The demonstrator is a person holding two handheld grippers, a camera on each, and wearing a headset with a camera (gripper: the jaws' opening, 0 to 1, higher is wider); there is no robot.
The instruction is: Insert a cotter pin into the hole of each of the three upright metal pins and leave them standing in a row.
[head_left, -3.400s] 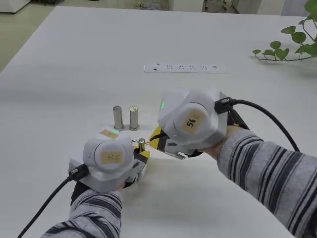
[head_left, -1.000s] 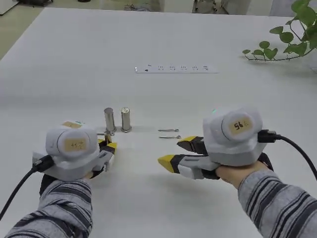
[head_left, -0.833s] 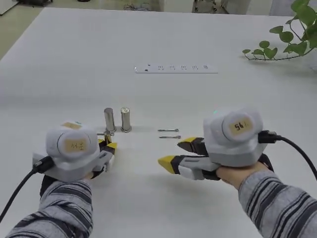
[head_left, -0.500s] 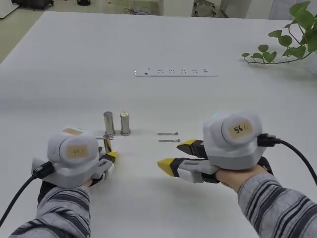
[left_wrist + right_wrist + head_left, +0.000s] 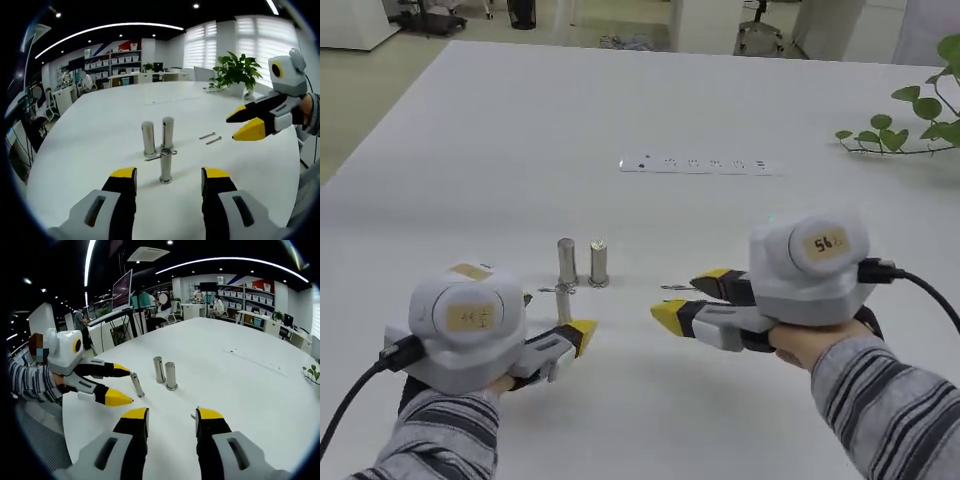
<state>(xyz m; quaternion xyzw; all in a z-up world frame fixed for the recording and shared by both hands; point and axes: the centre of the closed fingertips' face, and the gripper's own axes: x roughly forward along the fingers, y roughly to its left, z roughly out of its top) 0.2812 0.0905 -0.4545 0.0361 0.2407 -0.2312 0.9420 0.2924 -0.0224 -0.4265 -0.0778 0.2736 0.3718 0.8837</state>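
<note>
One of three done: the nearest pin (image 5: 166,167) carries its cotter pin (image 5: 154,157). Two bare pins (image 5: 148,137) stand behind it; spare cotter pins (image 5: 207,135) lie on the desk (image 5: 90,135). My left tool (image 5: 125,386) and right tool (image 5: 236,127) gape wide, empty.

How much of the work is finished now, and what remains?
One of three looks done: the near metal pin stands with a cotter pin through its hole. Nothing is in hand: the left gripper and right gripper are open and empty. Left: the two back pins are bare, two loose cotter pins lie on the table, and that pin stands out of their line.
</note>
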